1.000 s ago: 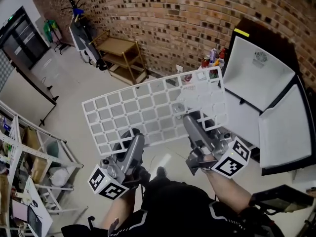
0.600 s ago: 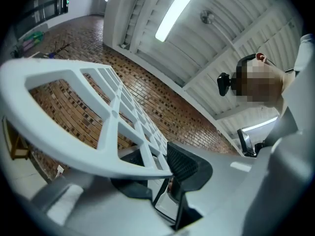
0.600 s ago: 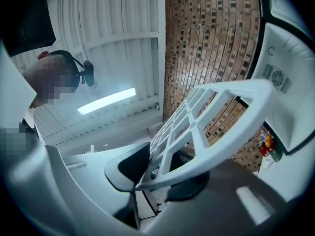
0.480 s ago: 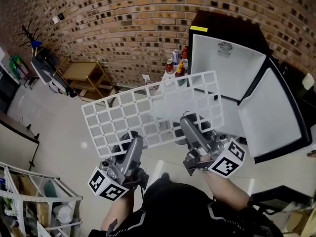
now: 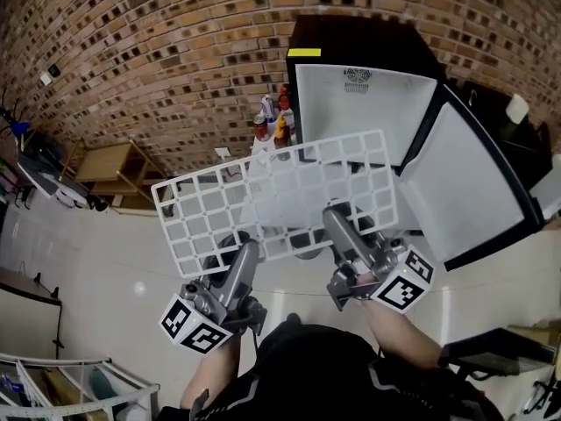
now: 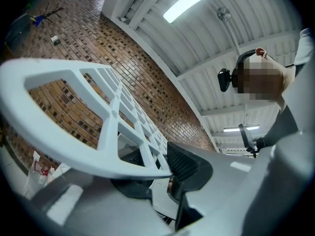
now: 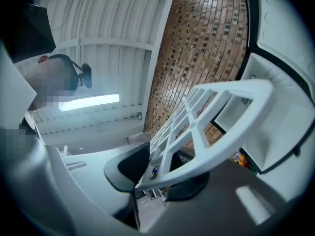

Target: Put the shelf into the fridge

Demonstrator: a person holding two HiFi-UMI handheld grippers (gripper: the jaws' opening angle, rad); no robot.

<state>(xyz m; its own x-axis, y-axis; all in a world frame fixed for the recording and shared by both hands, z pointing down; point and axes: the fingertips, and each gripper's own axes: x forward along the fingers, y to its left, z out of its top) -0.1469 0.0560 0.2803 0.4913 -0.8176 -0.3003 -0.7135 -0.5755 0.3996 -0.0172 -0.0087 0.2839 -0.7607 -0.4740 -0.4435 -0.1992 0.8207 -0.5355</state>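
A white grid shelf [image 5: 279, 202] hangs in the air in front of me, held by its near edge. My left gripper [image 5: 240, 253] is shut on the near rim towards the left, and my right gripper [image 5: 340, 228] is shut on it towards the right. In the left gripper view the rim of the shelf [image 6: 74, 151] sits between the black pads [image 6: 186, 163]. In the right gripper view the shelf [image 7: 221, 151] is likewise pinched between the pads [image 7: 132, 165]. The black fridge [image 5: 364, 103] stands just beyond, white inside, with its door [image 5: 469, 191] swung open to the right.
Several sauce bottles [image 5: 273, 123] stand beside the fridge's left wall. A brick wall [image 5: 175, 42] runs behind. A low wooden trolley [image 5: 110, 160] stands at the left, and a wire rack [image 5: 79, 388] shows at the lower left.
My view has swung right, bringing the fridge from the right edge to the upper middle. The shelf, still gripped by both grippers, now reaches the front of the open fridge.
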